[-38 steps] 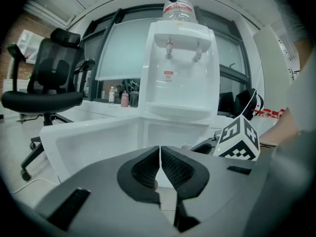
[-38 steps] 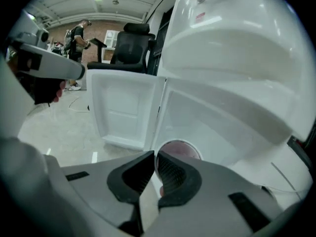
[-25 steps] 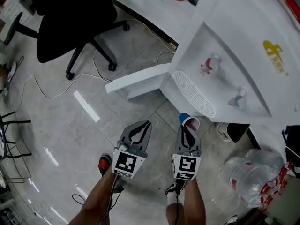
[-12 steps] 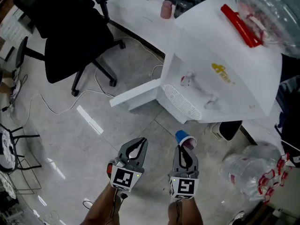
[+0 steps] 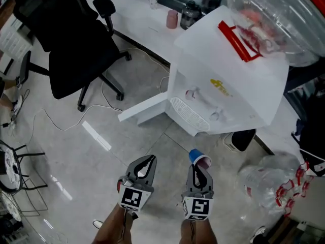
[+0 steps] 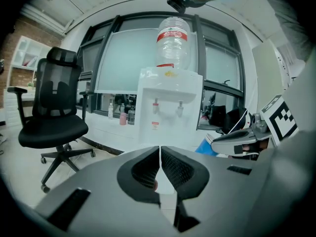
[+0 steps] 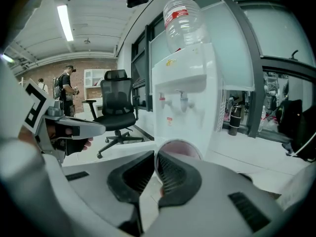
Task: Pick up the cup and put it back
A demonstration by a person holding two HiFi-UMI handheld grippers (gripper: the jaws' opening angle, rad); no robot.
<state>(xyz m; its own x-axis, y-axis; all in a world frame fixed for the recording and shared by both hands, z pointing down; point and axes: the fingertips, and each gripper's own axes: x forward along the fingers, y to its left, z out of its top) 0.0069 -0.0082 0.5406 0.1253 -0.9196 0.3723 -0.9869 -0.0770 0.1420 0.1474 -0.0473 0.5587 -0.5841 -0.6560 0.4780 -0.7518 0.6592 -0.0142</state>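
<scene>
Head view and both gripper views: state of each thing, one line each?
cup, held by its rim in the right gripper, tilted, off the floor
right gripper, shut on the cup
left gripper, shut, empty
water dispenser, upright, bottle loaded on top
dispenser door, swung open
chair, upright, unoccupied

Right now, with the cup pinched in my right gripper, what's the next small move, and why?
Probably ease the right gripper forward toward the water dispenser, jaws kept shut. The cup is clamped by its rim, over the floor and short of the drip tray, so letting go here would drop it.
</scene>
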